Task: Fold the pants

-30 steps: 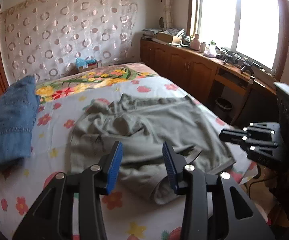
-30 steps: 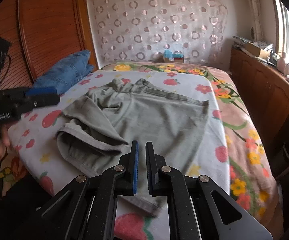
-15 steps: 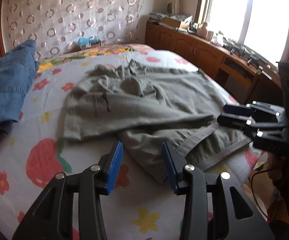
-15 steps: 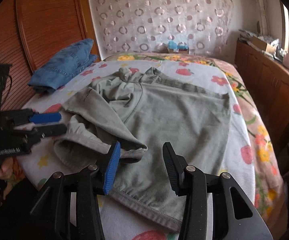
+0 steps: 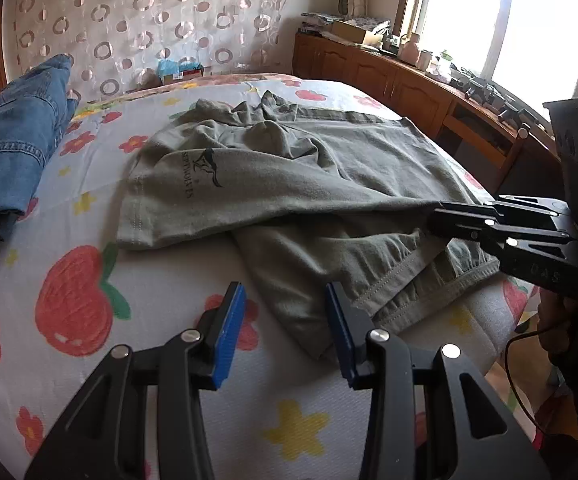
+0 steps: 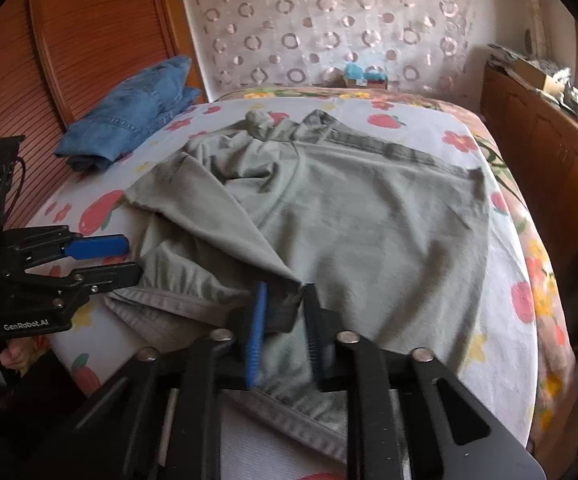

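Observation:
Grey-green pants (image 5: 309, 184) (image 6: 369, 232) lie rumpled on the flowered bed sheet (image 5: 89, 272), with one leg folded across the other. My right gripper (image 6: 285, 292) is at the near hem, and its jaws are closing with a dark fold of the pants pinched between the blue pads. From the left wrist view the right gripper (image 5: 433, 220) has the cloth drawn up to its tips. My left gripper (image 5: 285, 292) (image 6: 133, 257) stands open just above the sheet. The corner of the lower leg hem lies beside its right finger, and nothing is between its pads.
Folded blue jeans (image 5: 5, 152) (image 6: 129, 120) lie at the bed's far left by the wooden headboard (image 6: 89, 40). A wooden cabinet (image 5: 389, 80) (image 6: 549, 152) with clutter on top runs along the right side under the window. The near bed edge is close below both grippers.
Both grippers have come down closer to the bed. The right gripper went from shut to wide open and has closed in again around the pants fold. The left gripper's gap is unchanged.

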Available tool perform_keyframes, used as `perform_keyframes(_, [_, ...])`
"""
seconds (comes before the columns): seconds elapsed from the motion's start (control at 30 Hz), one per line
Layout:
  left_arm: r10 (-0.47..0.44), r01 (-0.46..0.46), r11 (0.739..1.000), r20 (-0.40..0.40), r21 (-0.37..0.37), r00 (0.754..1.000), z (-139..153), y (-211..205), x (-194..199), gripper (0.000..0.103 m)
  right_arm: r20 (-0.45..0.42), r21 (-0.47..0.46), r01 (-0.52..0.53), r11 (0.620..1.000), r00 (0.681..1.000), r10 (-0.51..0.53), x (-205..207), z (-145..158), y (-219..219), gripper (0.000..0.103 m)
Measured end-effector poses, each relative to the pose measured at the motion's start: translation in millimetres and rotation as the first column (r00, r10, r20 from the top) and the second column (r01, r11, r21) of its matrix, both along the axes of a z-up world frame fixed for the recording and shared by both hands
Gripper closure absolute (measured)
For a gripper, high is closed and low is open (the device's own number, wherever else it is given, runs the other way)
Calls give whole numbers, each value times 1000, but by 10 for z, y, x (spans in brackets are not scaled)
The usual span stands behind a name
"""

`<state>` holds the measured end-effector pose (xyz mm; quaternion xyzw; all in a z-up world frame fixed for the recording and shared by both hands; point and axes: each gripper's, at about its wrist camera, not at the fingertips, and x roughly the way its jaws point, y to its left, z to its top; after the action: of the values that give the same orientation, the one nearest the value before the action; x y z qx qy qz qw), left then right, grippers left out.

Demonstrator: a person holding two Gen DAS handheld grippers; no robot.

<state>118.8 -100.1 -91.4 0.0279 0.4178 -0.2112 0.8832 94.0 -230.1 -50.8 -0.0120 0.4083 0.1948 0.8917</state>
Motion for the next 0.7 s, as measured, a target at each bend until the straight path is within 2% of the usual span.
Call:
perform_keyframes(0.1, [1,-1,1000,4,-11,1000,0,17,-6,63,31,-1,-12,1000,999,12,-30,61,31,99])
perform_keyframes(0.27, [23,-22,999,39,-48,999,116,93,-68,63,129,5,-15,1000,992,14,-147,303,35,100])
perform_keyframes(0.47, [28,-23,997,78,-68,997,282,99,-135,63,206,20,-10,1000,979,5,-280,598,-50,100])
perform_keyframes(0.7, [14,-8,997,84,-76,996,328,20,-139,63,225,15,20,1000,974,-23,-472,735,-227,100])
